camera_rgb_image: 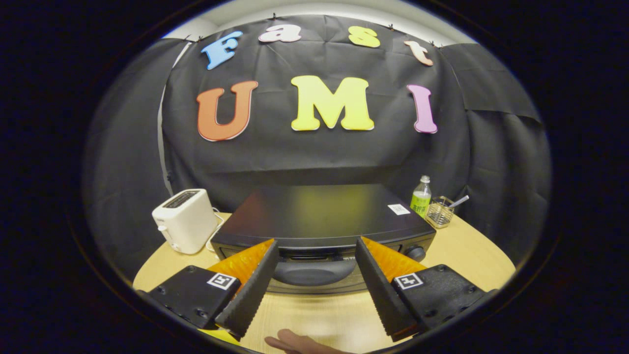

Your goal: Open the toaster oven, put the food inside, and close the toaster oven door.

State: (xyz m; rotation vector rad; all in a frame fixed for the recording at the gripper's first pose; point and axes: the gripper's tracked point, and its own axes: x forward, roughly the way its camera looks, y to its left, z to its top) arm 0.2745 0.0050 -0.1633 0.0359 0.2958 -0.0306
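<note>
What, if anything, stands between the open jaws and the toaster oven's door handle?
Nothing visible does. The gripper is open, and the oven handle lies just ahead, between its fingers, over bare table. The white toaster, bottle and wire basket stand off to the sides.

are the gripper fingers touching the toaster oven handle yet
Cannot tell. In the gripper view the open gripper frames the toaster oven's handle, but depth hides any gap.

1 toaster oven (322, 216), 1 toaster (184, 221), 1 bottle (421, 197), 1 basket (440, 212).
</note>
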